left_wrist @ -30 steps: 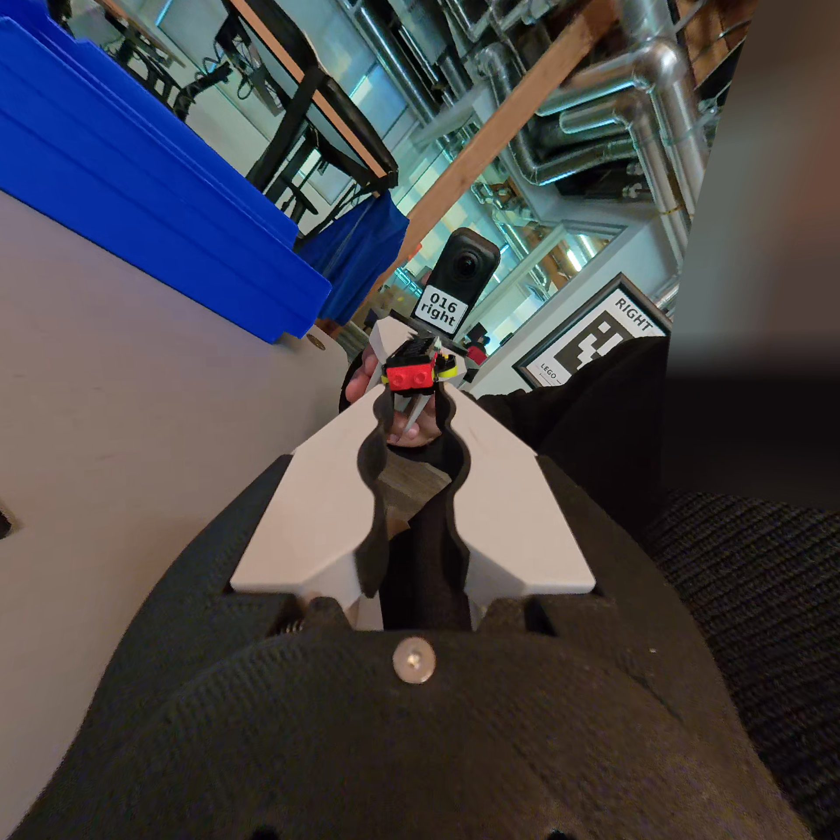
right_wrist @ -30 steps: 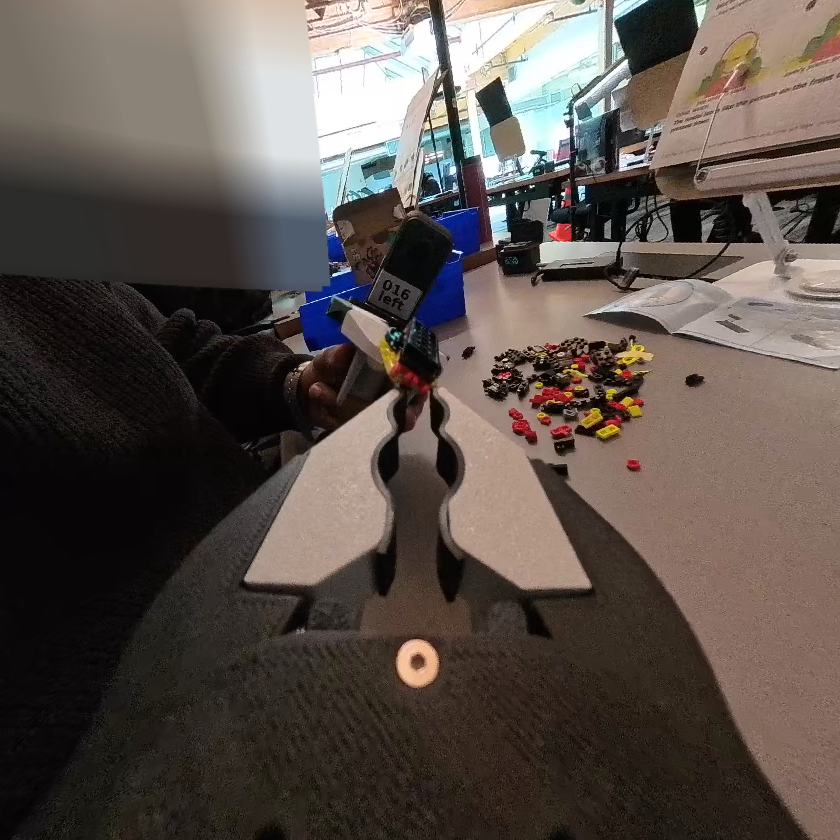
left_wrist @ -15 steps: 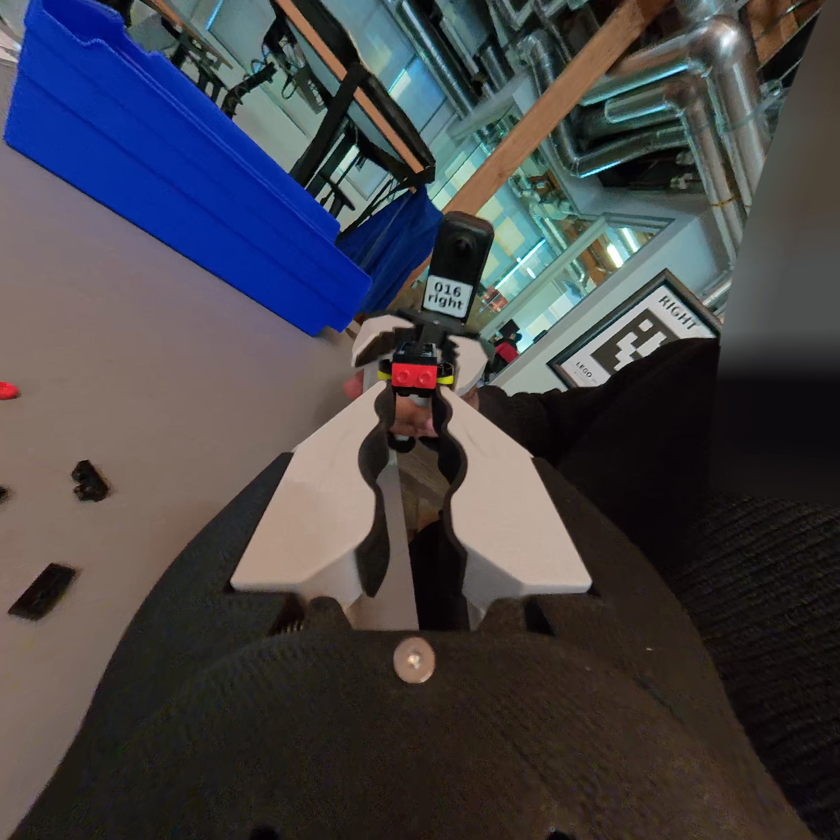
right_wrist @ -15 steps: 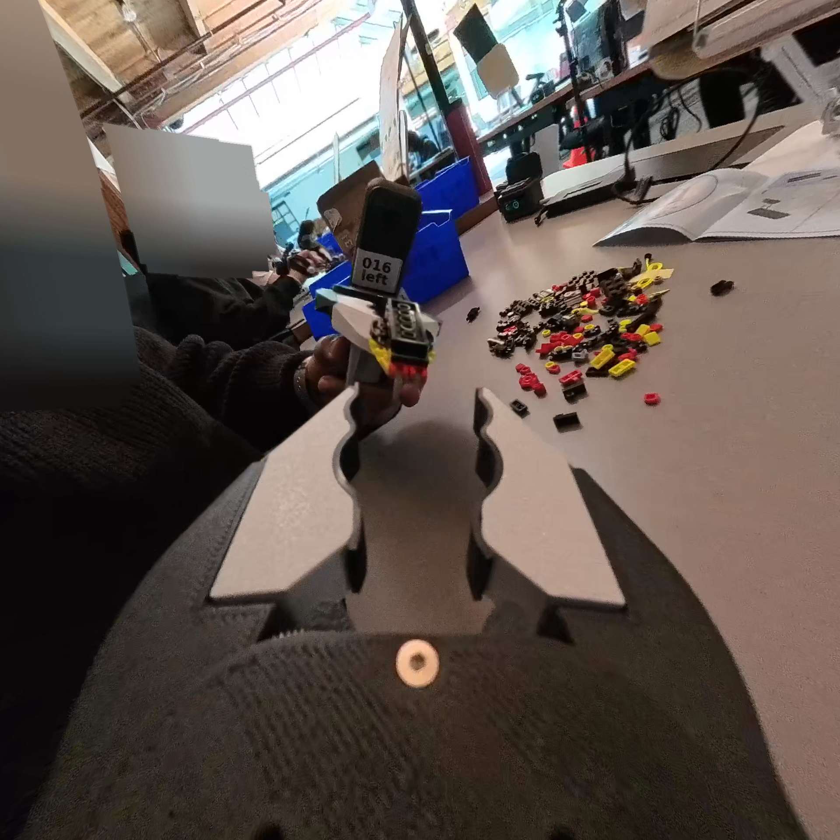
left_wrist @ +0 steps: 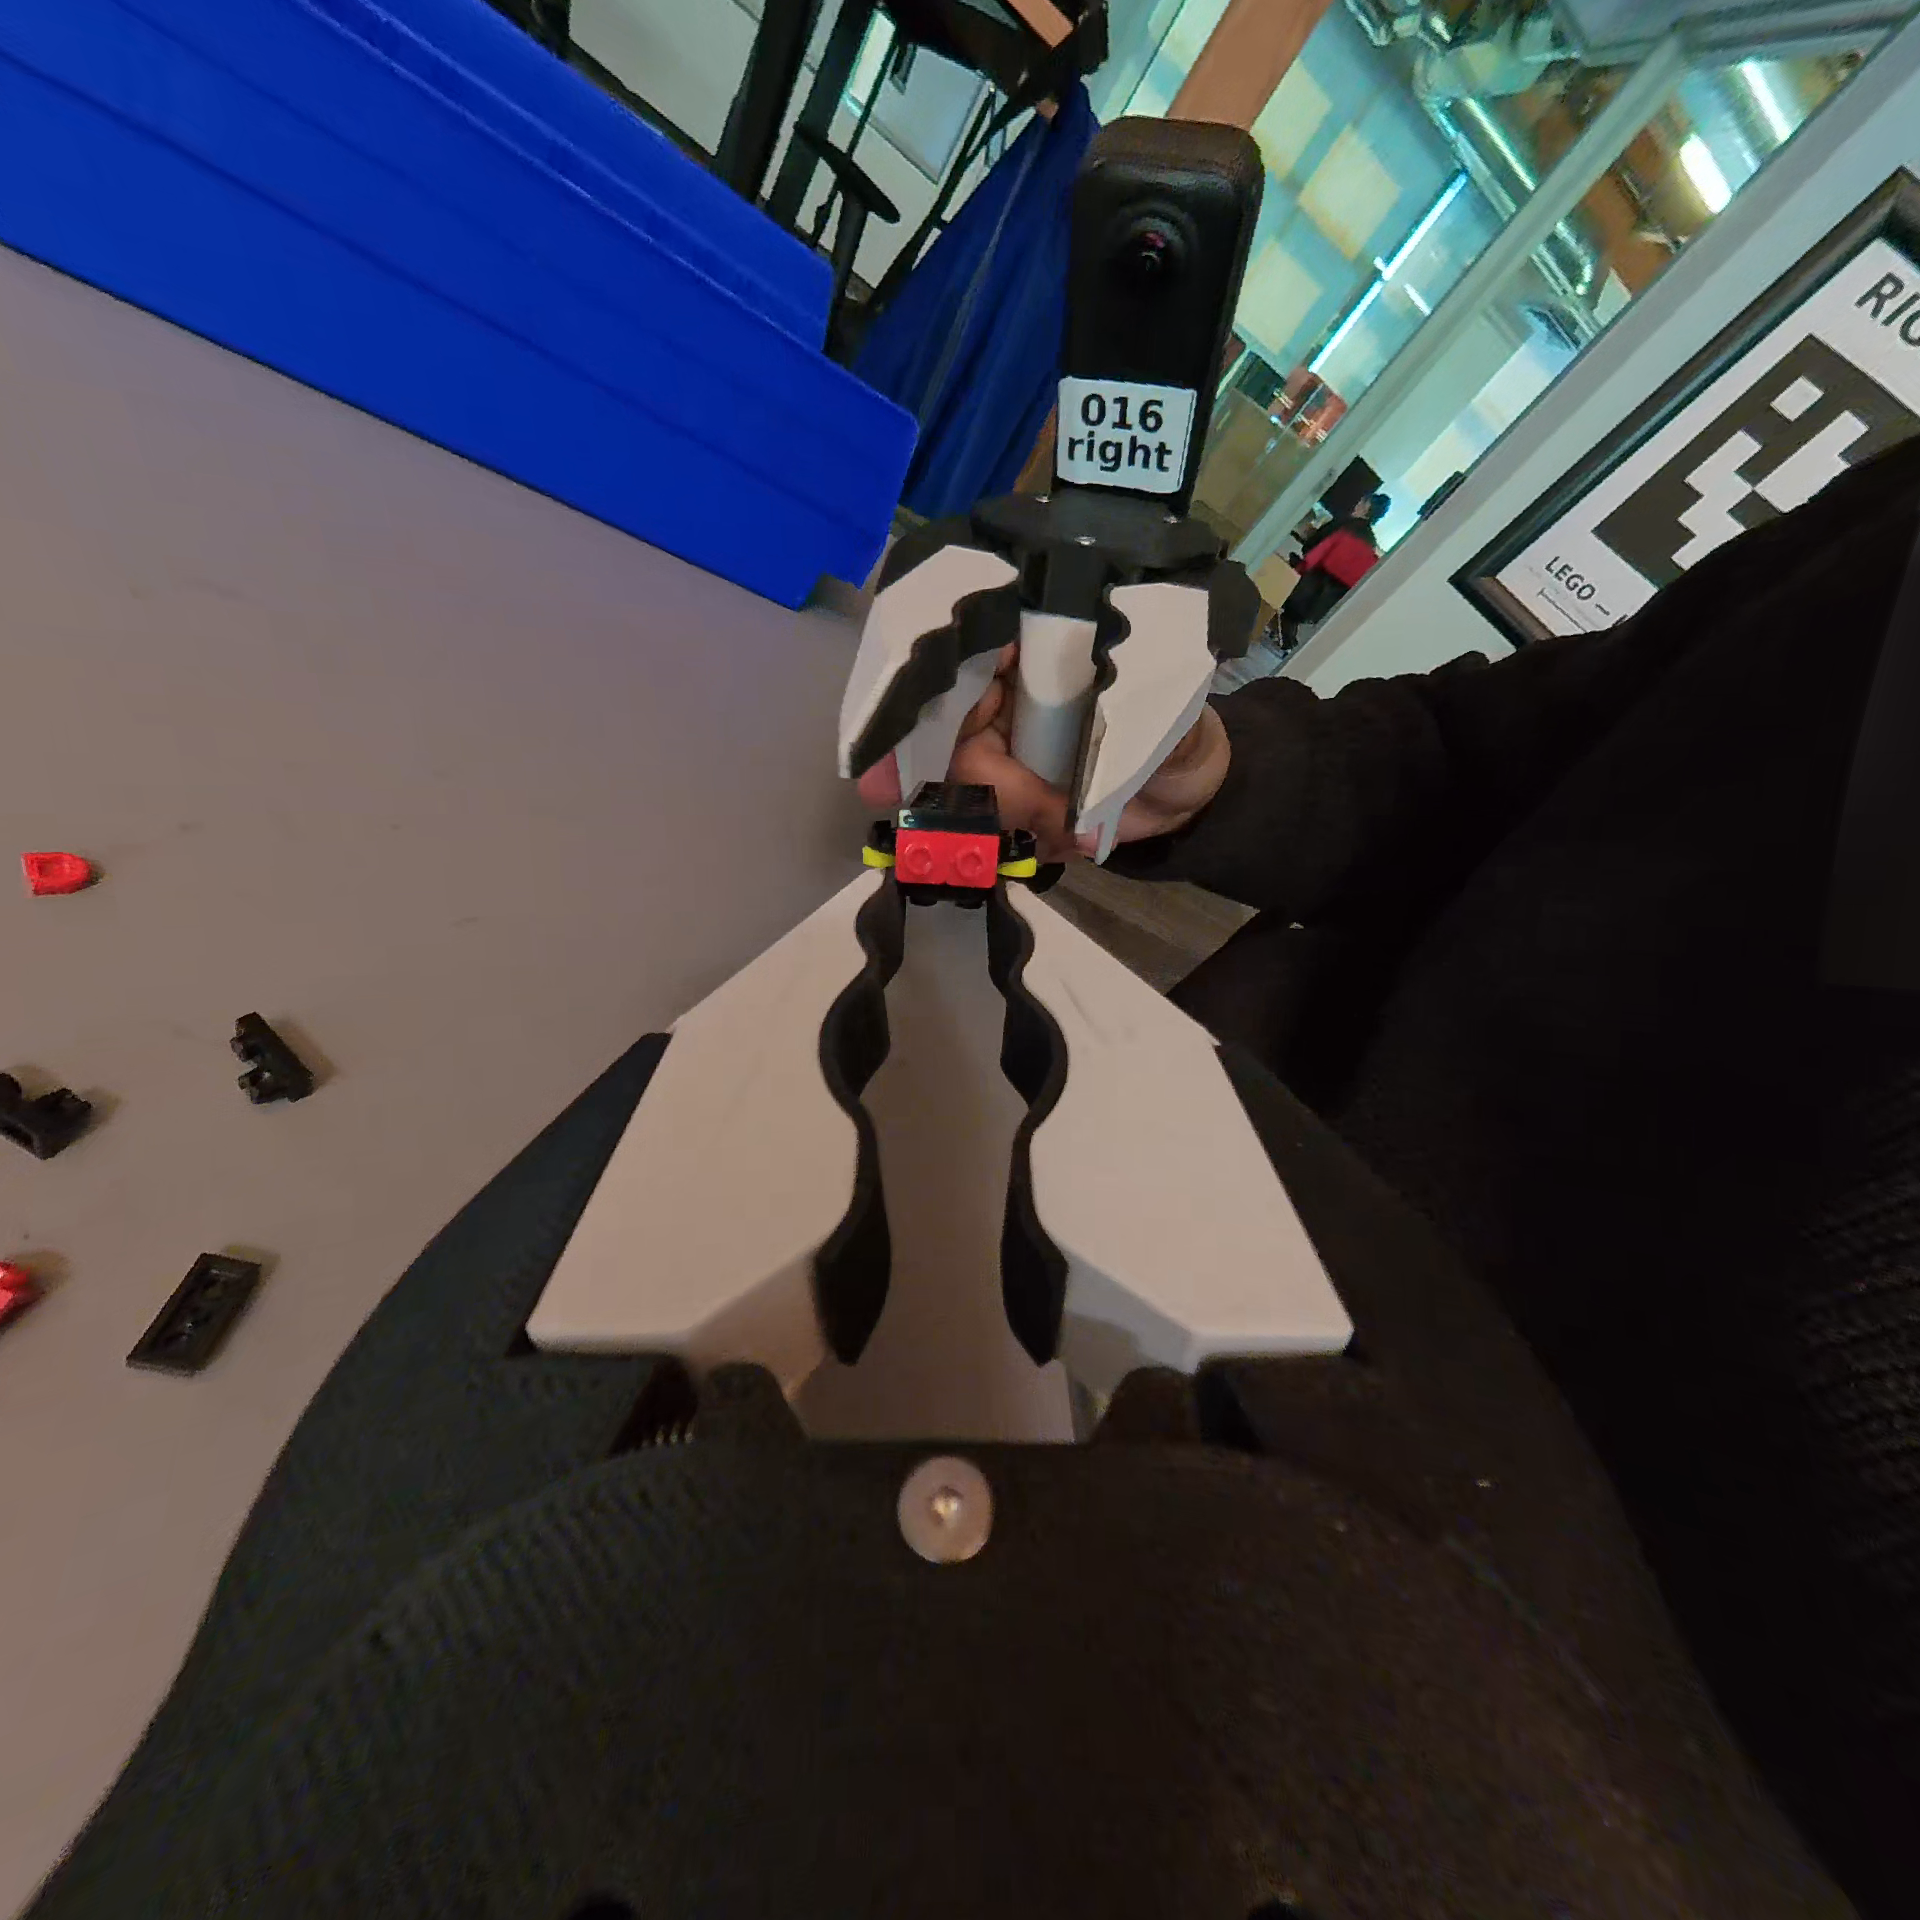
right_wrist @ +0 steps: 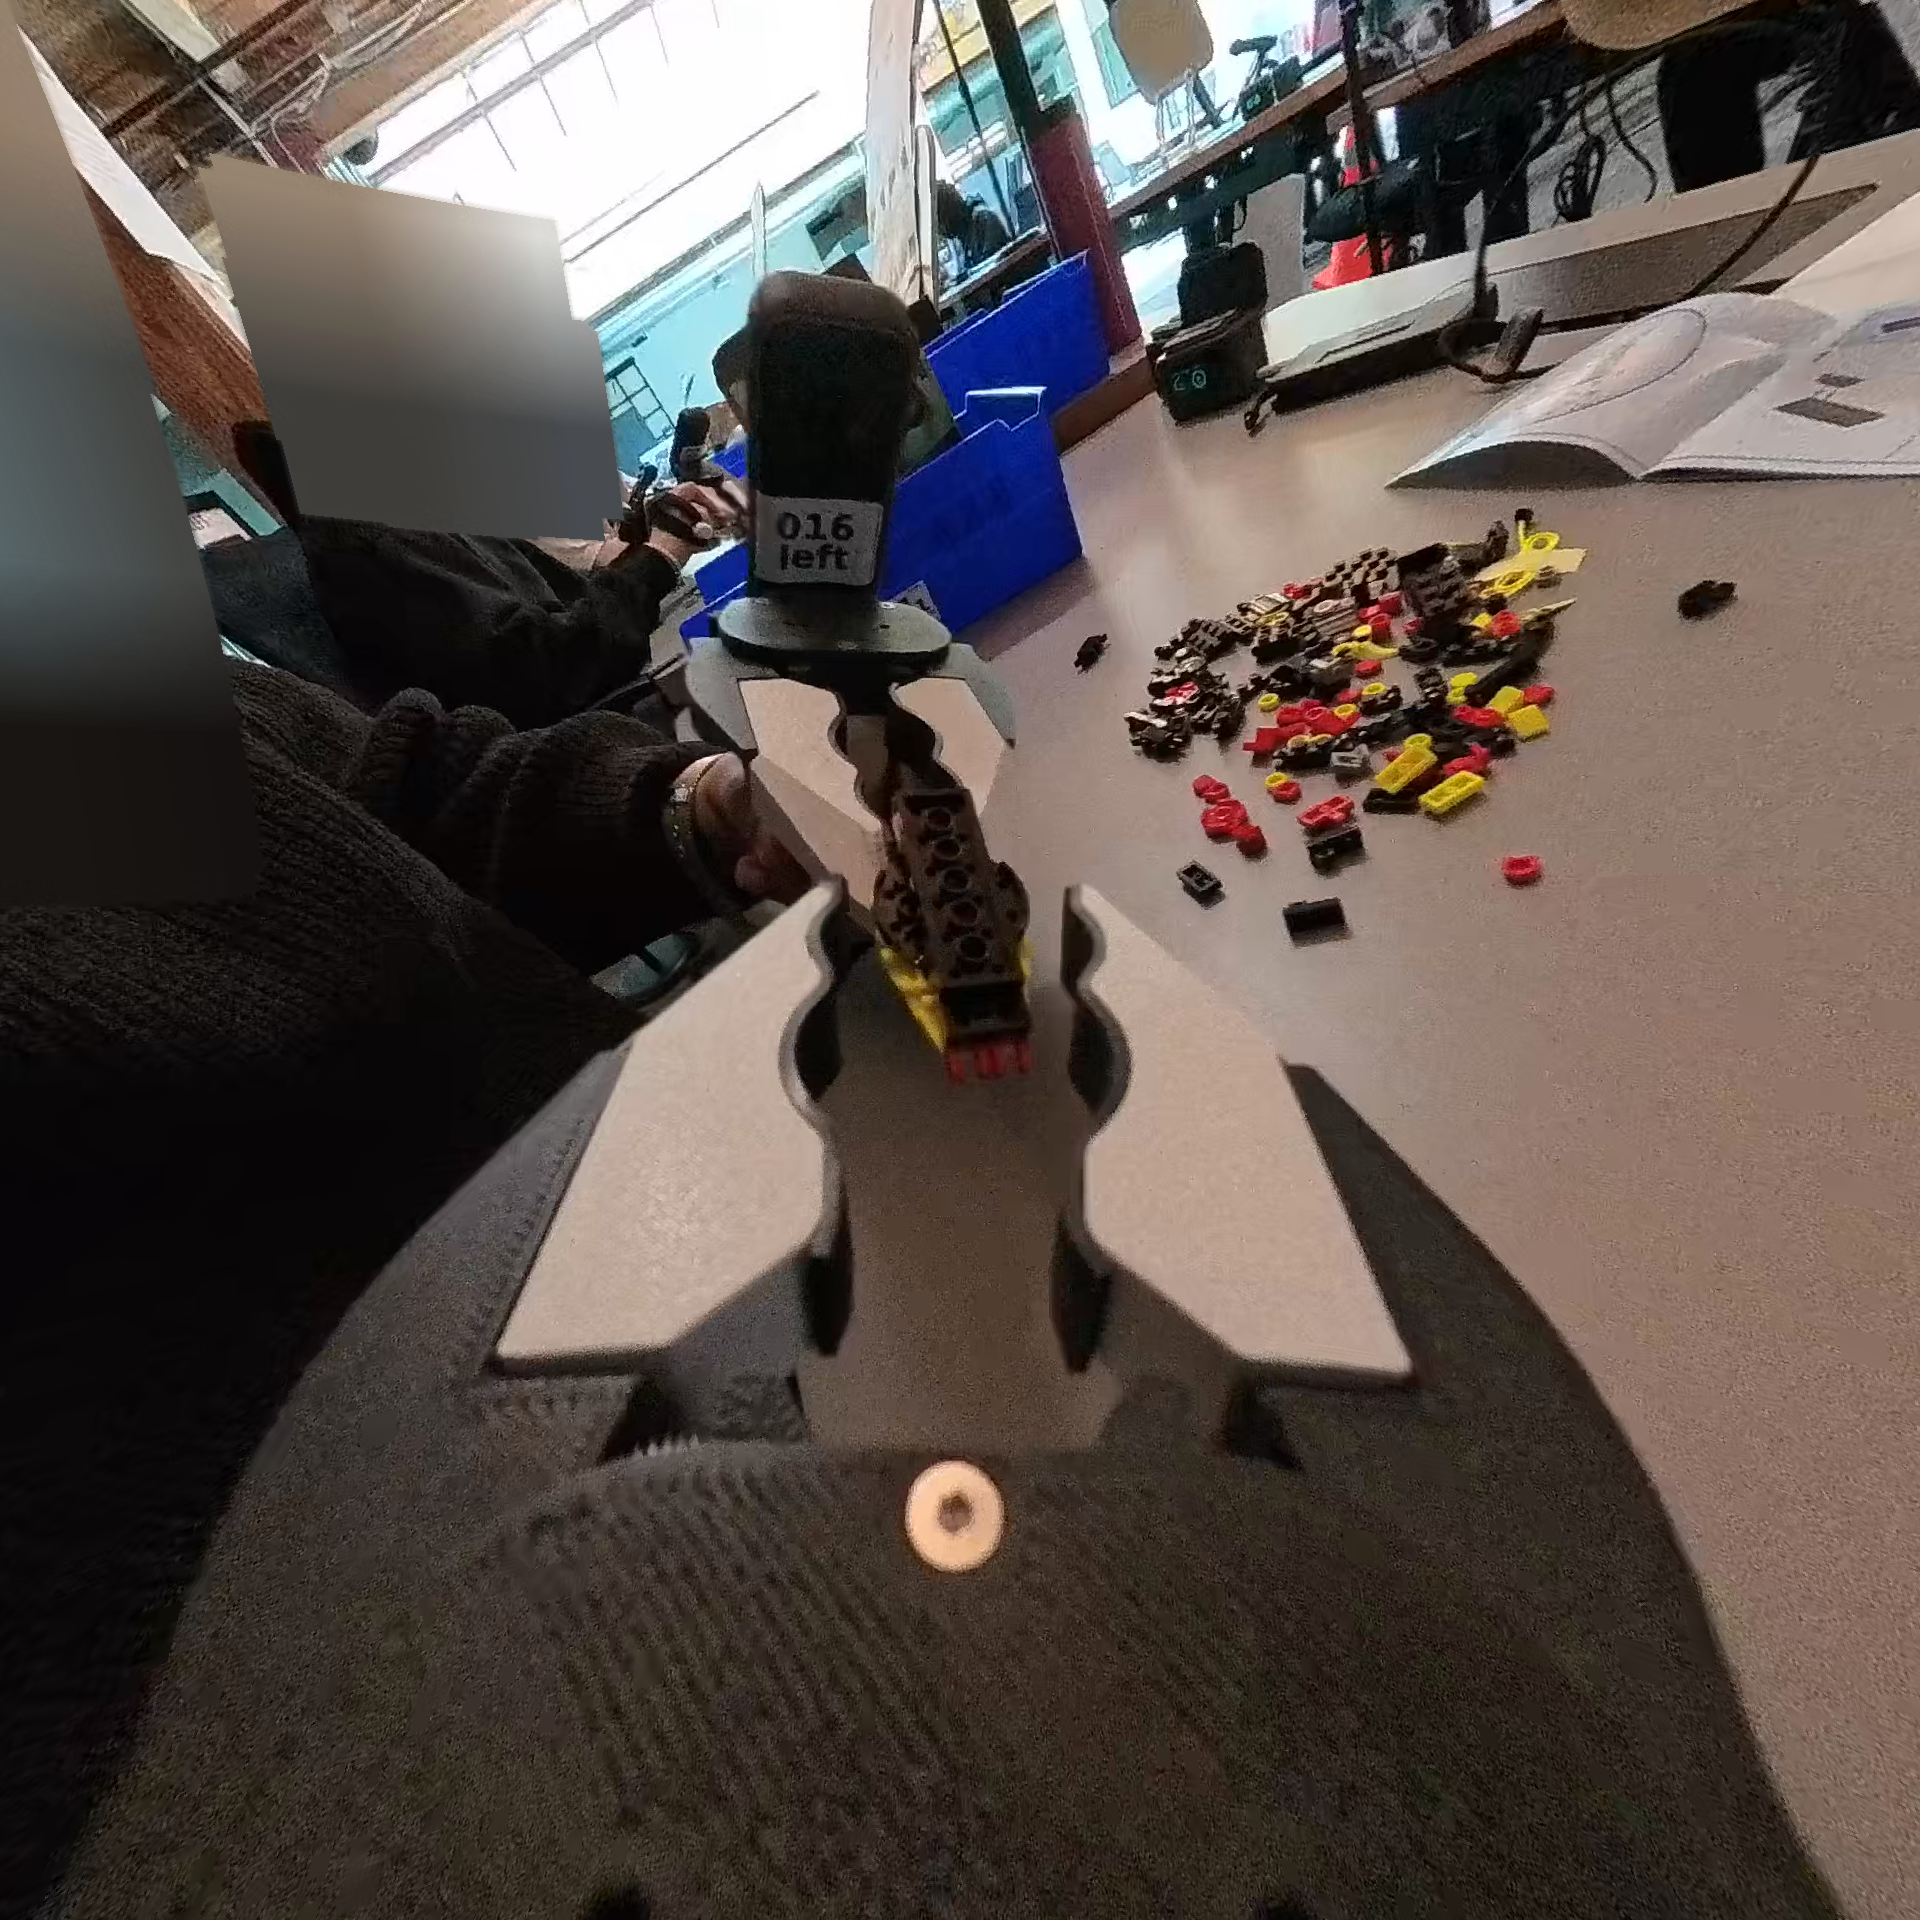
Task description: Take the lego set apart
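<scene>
The lego set [left_wrist: 948, 860] is a small black assembly with a red end and yellow side pieces. My left gripper [left_wrist: 948, 896] is shut on it at the fingertips and holds it up off the table. In the right wrist view the set [right_wrist: 951, 904] points its red end toward the camera, and the left gripper [right_wrist: 883, 821] holds its far end. My right gripper [right_wrist: 954, 914] is open, with its fingertips on either side of the set and not touching it. It also shows open in the left wrist view [left_wrist: 1023, 748], just behind the set.
A pile of loose black, red and yellow pieces [right_wrist: 1351, 696] lies on the grey table [right_wrist: 1558, 1039], with strays nearer [right_wrist: 1314, 917] and others in the left wrist view [left_wrist: 197, 1311]. Blue bins [right_wrist: 987, 488] stand behind. An open booklet [right_wrist: 1714, 416] lies far right. A person's dark sleeve [right_wrist: 468, 810] is on the left. Left and right tips are no more than a few centimetres apart.
My right gripper, shut on the set a second ago, opened and let go, then came back with its open fingers around the set. The left gripper kept its hold and lowered toward the table.
</scene>
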Available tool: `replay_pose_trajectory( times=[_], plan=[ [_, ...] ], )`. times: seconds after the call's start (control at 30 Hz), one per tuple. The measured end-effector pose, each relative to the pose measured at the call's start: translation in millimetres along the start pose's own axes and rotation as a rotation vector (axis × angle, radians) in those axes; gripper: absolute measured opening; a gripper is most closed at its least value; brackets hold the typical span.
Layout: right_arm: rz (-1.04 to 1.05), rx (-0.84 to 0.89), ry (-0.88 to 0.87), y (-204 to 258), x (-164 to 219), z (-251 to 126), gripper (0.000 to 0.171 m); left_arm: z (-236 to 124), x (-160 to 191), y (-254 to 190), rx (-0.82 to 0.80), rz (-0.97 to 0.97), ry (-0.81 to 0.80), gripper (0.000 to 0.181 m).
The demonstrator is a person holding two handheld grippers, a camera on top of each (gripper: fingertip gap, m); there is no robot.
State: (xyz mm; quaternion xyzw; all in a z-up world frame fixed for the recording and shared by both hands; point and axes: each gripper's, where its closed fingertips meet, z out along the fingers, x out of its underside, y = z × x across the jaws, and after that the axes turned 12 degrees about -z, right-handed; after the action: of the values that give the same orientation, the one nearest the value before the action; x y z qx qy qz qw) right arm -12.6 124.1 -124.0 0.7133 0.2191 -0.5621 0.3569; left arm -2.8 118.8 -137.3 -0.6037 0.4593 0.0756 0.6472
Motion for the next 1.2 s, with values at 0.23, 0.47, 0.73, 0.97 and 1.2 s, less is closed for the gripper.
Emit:
replay_pose_trajectory(
  times=[0.23, 0.47, 0.73, 0.97, 1.2],
  plan=[
    [-0.007, -0.037, 0.015, 7.3, 2.9, 3.9, 0.016, 3.1, 6.3, -5.3, 0.015, 0.031, 0.029, 0.013],
    [-0.033, -0.050, -0.017, 10.9, -3.7, 3.5, 0.015, 5.9, 2.6, -13.5, 0.086, -0.074, 0.000, 0.013],
    [0.032, -0.085, 0.011, 13.3, -4.3, 0.2, 0.015, 8.9, 1.8, -17.2, 0.130, -0.134, -0.006, 0.013],
    [0.002, -0.152, 0.264, 20.9, 33.9, 0.2, 0.017, 14.1, 35.4, -1.8, -0.051, 0.125, 0.202, 0.012],
    [-0.024, -0.143, 0.261, 23.1, 28.9, 3.2, 0.015, 8.7, 30.2, 0.4, -0.046, 0.101, 0.186, 0.031]
  ],
)
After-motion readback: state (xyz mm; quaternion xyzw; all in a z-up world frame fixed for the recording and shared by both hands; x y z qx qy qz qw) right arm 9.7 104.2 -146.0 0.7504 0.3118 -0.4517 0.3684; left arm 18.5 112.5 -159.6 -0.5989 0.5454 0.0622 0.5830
